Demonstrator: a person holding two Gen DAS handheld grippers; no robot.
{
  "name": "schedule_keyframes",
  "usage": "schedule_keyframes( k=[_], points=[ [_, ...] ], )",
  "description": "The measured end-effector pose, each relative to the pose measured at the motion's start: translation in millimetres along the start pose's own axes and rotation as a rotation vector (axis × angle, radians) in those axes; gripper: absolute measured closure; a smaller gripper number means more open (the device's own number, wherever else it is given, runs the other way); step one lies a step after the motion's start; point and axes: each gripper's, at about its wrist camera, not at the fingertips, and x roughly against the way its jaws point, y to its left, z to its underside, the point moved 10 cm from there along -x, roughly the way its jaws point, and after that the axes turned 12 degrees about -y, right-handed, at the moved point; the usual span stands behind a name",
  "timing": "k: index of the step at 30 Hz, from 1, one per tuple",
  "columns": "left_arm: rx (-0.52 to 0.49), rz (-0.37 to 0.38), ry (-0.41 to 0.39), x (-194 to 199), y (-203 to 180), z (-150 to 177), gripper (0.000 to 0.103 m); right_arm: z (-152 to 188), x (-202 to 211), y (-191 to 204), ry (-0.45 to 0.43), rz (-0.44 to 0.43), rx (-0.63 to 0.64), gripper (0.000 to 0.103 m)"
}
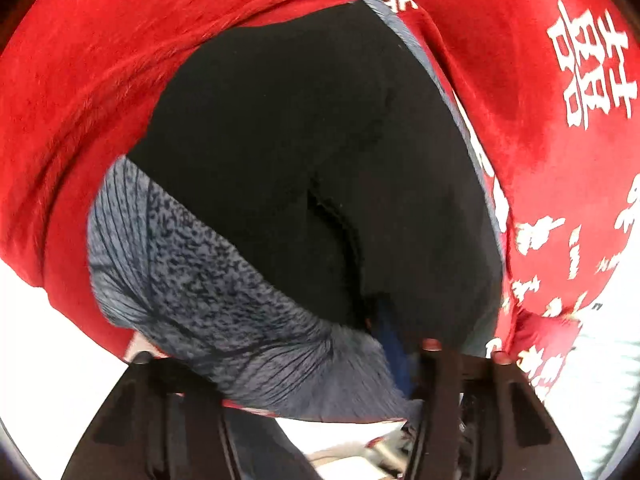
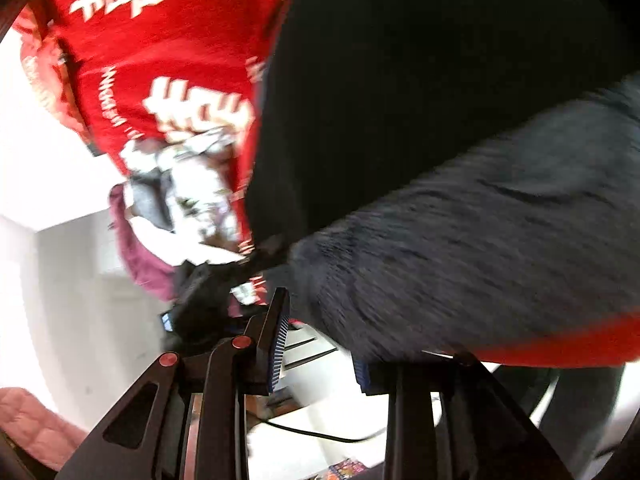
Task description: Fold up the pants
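Note:
Black pants (image 1: 300, 140) with a mottled grey waistband (image 1: 200, 280) lie on a red blanket (image 1: 100, 60) printed with white characters. My left gripper (image 1: 320, 376) sits at the waistband. The grey fabric is bunched between its fingers and gathers toward the right finger (image 1: 430, 356), so it is shut on the band. In the right wrist view the black pants (image 2: 400, 80) and grey waistband (image 2: 480, 220) fill the right side. My right gripper (image 2: 320, 328) is shut on the waistband's edge, between its blue-ribbed pads (image 2: 280, 340).
The red blanket (image 2: 160, 60) hangs over an edge in the right wrist view. Below it lies a heap of pink and white clothes (image 2: 188, 200) and a blurred dark object (image 2: 200, 300). A black cable (image 2: 312, 434) runs over a white surface. Pink quilted fabric (image 2: 28, 420) shows at bottom left.

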Motion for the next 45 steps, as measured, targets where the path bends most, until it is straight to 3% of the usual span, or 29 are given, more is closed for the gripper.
schedule_keyframes(
  k=[4, 5, 10, 11, 13, 16, 19, 22, 26, 28, 30, 35, 37, 39, 40, 41, 42, 45],
  points=[
    [-0.098, -0.043, 0.033, 4, 1, 7, 0.060, -13, 37, -38, -0.140, 0.080, -0.084, 0.051],
    [-0.108, -0.049, 0.041, 2, -3, 8, 0.060, -17, 47, -45, -0.176, 0.090, -0.106, 0.051],
    [-0.159, -0.090, 0.076, -7, -6, 10, 0.060, -36, 71, -63, -0.319, -0.002, -0.314, 0.051],
    [-0.169, -0.099, 0.079, -8, -7, 10, 0.060, -38, 71, -64, -0.335, -0.023, -0.367, 0.061],
    [-0.187, -0.113, 0.075, -6, -10, 8, 0.065, -40, 74, -66, -0.371, -0.008, -0.425, 0.094],
    [-0.182, -0.111, 0.060, 6, -20, 1, 0.066, -51, 86, -35, -0.379, 0.065, -0.308, 0.096],
    [-0.204, -0.091, 0.021, 23, -37, -14, 0.066, -75, 99, 16, -0.331, 0.132, -0.074, 0.096],
    [-0.261, -0.056, -0.051, 33, -72, -40, 0.066, -116, 103, 60, -0.289, 0.165, 0.113, 0.096],
    [-0.312, -0.030, -0.151, 20, -119, -91, 0.066, -183, 85, 107, -0.249, 0.163, 0.225, 0.096],
    [-0.339, -0.049, -0.215, 4, -141, -121, 0.056, -217, 68, 110, -0.193, 0.191, 0.252, 0.096],
    [-0.361, -0.120, -0.295, -13, -150, -151, 0.022, -251, 51, 100, -0.156, 0.245, 0.290, 0.095],
    [-0.323, -0.291, -0.318, -80, -133, -198, 0.020, -301, 3, 50, -0.056, 0.344, 0.270, 0.092],
    [-0.313, -0.351, -0.303, -95, -123, -203, 0.020, -313, -17, 31, -0.019, 0.347, 0.228, 0.088],
    [-0.299, -0.384, -0.297, -97, -120, -202, 0.020, -318, -19, 29, -0.024, 0.288, 0.165, 0.081],
    [-0.297, -0.399, -0.317, -89, -123, -204, 0.020, -317, -18, 34, -0.016, 0.250, 0.141, 0.060],
    [-0.304, -0.409, -0.330, -83, -128, -205, 0.020, -315, -15, 42, -0.010, 0.200, 0.132, 0.030],
    [-0.322, -0.422, -0.343, -74, -134, -205, 0.020, -311, -7, 53, -0.006, 0.148, 0.149, 0.020],
    [-0.456, -0.448, -0.334, -52, -166, -184, 0.020, -296, 30, 77, -0.002, 0.100, 0.243, 0.018]
  ],
)
